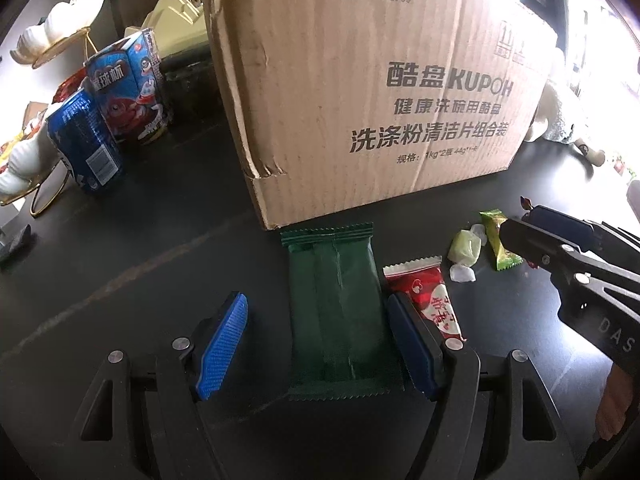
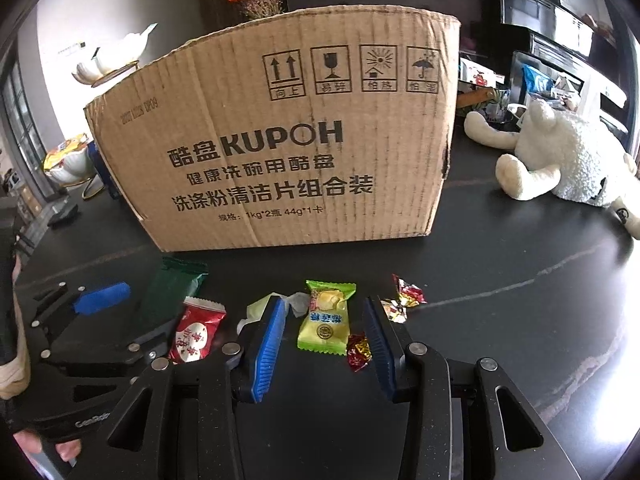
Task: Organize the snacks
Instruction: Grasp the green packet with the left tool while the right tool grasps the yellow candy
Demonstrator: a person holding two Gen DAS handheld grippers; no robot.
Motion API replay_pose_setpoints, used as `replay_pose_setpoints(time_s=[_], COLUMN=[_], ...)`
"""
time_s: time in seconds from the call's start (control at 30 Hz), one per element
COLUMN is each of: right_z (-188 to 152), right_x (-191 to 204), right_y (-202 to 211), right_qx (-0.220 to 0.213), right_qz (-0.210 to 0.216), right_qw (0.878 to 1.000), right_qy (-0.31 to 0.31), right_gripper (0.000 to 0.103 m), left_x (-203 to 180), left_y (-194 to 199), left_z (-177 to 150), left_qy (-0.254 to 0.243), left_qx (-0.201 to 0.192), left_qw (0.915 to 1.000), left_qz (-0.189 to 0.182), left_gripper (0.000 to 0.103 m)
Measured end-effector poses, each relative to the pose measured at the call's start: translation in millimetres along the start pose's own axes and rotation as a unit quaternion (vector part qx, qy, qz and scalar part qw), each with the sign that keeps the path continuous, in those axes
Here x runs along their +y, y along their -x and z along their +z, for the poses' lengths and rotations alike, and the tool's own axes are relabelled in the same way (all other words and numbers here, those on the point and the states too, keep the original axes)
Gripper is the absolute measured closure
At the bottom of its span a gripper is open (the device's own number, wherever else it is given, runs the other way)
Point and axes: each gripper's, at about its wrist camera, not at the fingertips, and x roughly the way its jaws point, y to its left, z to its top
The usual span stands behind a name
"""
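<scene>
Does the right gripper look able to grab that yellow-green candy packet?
Probably yes. The right gripper is open with the yellow-green packet lying flat between its fingers, nothing over it; a small red-gold candy touches its corner.

On the table, the cardboard box stands at 12 o'clock, with the snacks in a row before it. From 9 to 3 o'clock lie the flat packet, the heart-printed sachet, the twist-wrapped candy, the pillow-pack candy and the foil candies. A plush toy lies at 2 o'clock; the snack box and can stand at the carton's 9 o'clock.
</scene>
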Motion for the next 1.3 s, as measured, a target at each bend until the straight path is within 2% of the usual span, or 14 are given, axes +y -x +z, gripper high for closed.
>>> replay_pose_setpoints(time_s=[0.17, 0.33, 0.57, 0.63, 0.8, 1.0, 1.3], right_z=[2.5, 6.5, 7.0, 6.7, 7.6, 8.2, 9.7], right_x=[1.4, 2.6, 6.3, 6.1, 5.5, 4.1, -3.8], right_y=[-2.2, -2.3, -6.7, -10.6, -18.7, -24.1, -23.4], right_qx=[-0.005, -0.014, -0.013, -0.007, 0.007, 0.022, 0.024], right_qz=[-0.001, -0.001, -0.004, -0.003, -0.004, -0.002, -0.005], right_qw=[1.000, 1.000, 1.000, 1.000, 1.000, 1.000, 1.000], right_qy=[0.002, 0.007, 0.020, 0.019, 0.013, 0.008, -0.008], right_gripper=[0.061, 0.061, 0.062, 0.067, 0.068, 0.078, 0.079], left_x=[0.2, 0.5, 3.4, 7.7, 4.3, 2.4, 0.1], left_y=[-5.3, -4.5, -1.2, 5.5, 23.1, 34.8, 43.9], left_z=[1.3, -0.5, 0.1, 1.7, 5.3, 8.6, 8.2], left_qy=[0.005, 0.000, 0.013, 0.017, 0.009, 0.007, 0.006], left_qx=[0.001, -0.012, -0.018, -0.024, -0.053, -0.070, -0.085], left_qw=[1.0000, 0.9998, 0.9996, 0.9994, 0.9984, 0.9973, 0.9962], left_qz=[-0.007, -0.016, -0.019, -0.020, -0.013, -0.020, -0.017], left_gripper=[0.033, 0.056, 0.058, 0.058, 0.058, 0.058, 0.058])
